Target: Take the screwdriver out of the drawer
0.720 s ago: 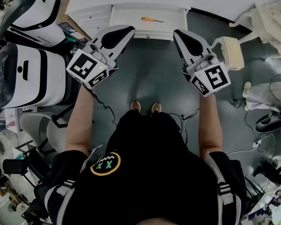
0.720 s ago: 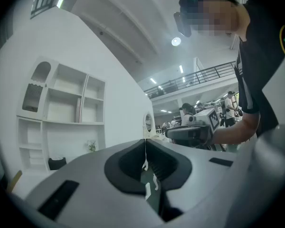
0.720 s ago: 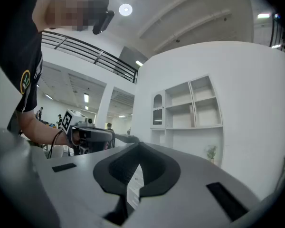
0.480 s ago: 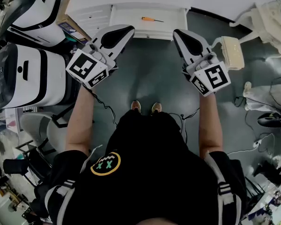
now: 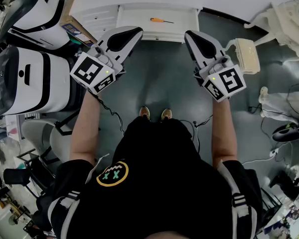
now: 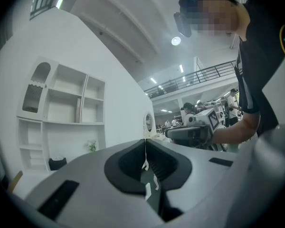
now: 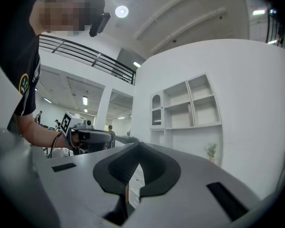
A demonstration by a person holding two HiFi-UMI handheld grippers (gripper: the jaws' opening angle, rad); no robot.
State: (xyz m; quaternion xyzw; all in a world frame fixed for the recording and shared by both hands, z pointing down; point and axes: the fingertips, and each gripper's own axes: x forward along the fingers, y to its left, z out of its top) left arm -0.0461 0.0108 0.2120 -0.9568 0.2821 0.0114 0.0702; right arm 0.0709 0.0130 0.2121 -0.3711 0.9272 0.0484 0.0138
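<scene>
An orange-handled screwdriver (image 5: pixel 160 20) lies inside the open white drawer (image 5: pixel 134 19) at the top of the head view. My left gripper (image 5: pixel 135 31) hovers just in front of the drawer's left part, its jaws shut with nothing between them. My right gripper (image 5: pixel 189 34) is level with the drawer's right end, also shut and empty. Both are short of the screwdriver and touch nothing. In the left gripper view the left gripper (image 6: pixel 145 142) has its jaws meeting in a thin line. The right gripper (image 7: pixel 137 145) looks the same in its own view.
Two large white-and-black machines (image 5: pixel 30 78) stand at the left beside a cardboard box (image 5: pixel 72 26). A small white stool-like piece (image 5: pixel 246 54) and cables lie on the grey floor at the right. A white shelf unit (image 6: pixel 61 113) shows in the gripper views. My shoes (image 5: pixel 154 113) stand below the drawer.
</scene>
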